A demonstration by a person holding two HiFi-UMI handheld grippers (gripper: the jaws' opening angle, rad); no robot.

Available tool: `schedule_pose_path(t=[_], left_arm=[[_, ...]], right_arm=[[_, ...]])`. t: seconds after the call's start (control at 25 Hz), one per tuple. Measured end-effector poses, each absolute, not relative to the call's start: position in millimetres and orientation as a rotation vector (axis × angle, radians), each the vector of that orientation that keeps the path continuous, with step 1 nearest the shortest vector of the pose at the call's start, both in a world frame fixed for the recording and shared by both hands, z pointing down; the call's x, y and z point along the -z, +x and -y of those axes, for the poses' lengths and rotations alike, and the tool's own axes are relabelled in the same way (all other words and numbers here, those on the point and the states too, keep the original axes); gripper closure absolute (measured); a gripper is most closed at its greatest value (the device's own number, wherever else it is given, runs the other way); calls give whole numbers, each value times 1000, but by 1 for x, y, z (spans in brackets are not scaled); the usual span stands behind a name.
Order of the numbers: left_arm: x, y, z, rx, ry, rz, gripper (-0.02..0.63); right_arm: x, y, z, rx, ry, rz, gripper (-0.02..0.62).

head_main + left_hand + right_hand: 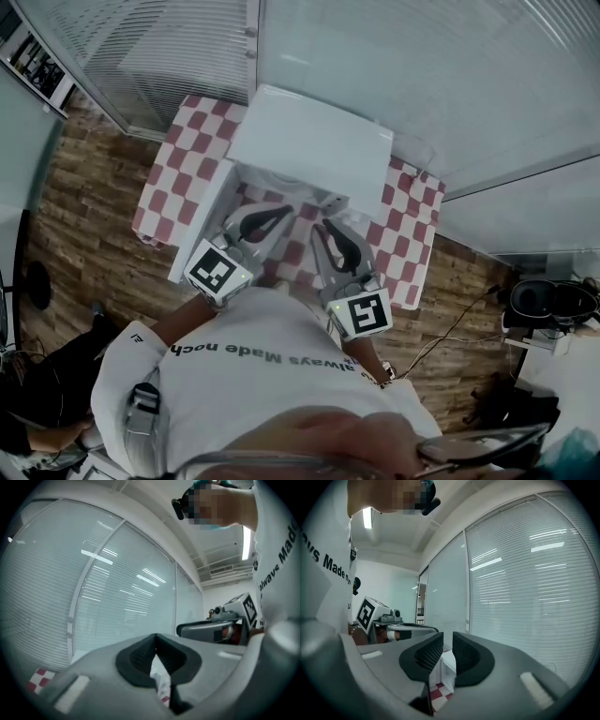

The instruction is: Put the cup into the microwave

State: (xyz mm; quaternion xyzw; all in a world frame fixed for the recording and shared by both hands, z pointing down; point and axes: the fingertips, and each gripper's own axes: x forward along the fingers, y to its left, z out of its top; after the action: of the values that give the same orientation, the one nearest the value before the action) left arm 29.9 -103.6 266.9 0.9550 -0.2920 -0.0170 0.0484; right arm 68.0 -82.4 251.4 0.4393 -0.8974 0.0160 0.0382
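Looking steeply down onto a white microwave sitting on a red-and-white checked tablecloth, with what reads as its door swung out to the left. Holding the left gripper and the right gripper side by side, close in at the chest, both pointed level at the microwave's front. Over to the left gripper view: jaws pinched tip to tip, closed on nothing but air. Over to the right gripper view: jaws nearly together, just a thin slit left between them and nothing in it, only the white box and a patch of checked cloth showing through. And no cup to be found! Not between either pair of jaws, not plainly anywhere on the cloth. Perhaps in the cavity, perhaps hidden behind the grippers; impossible to tell from here. So, judging without a proper look at it: probably light, stiff and smooth-walled, likely slippery against the jaws, and breakable if ceramic or glass. Best taken across the wall a little below the rim, or by pinching the rim itself, one jaw inside and one outside, rather than by a thin handle. Needs far wider jaws first than either gripper shows now. After that, carry upright, squeeze gently, mind the door frame, and set down flat inside before letting go.
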Motion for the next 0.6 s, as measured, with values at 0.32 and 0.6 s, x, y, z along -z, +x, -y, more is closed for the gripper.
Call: schedule_pose_path(t=[0.32,0.6], left_arm=[[-259,28,106,106,2909,893,603],[-257,26,101,109,2916,888,603]], right_arm=[[-252,71,81,-44,1353,2735,535],[-249,71,77,-45,1365,2747,537]])
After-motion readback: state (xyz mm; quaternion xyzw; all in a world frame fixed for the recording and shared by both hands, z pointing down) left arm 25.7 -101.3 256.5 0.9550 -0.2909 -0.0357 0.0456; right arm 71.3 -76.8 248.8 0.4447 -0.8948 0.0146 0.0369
